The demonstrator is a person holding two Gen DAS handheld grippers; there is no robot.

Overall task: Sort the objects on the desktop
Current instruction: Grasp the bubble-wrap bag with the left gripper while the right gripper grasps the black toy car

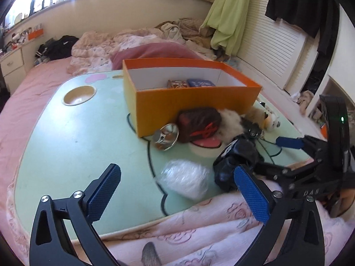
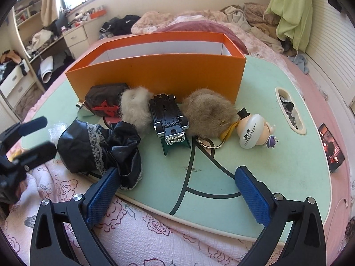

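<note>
Both grippers wide apart and empty; sorting barely begun.

The left gripper (image 1: 177, 190) and right gripper (image 2: 177, 195) hover at the lap table's (image 2: 277, 177) near edge, holding nothing. Two small packs (image 1: 190, 83) lie in the orange box (image 2: 155, 71); scrunchie (image 2: 99, 148), toy car (image 2: 168, 117), fur pompoms (image 2: 208, 113) and figurine (image 2: 255, 130) remain outside.

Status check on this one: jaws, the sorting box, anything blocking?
Left gripper and right gripper: jaws open, empty. Orange box holds two small packs; toy car, black scrunchie outside. Nothing blocking.
</note>
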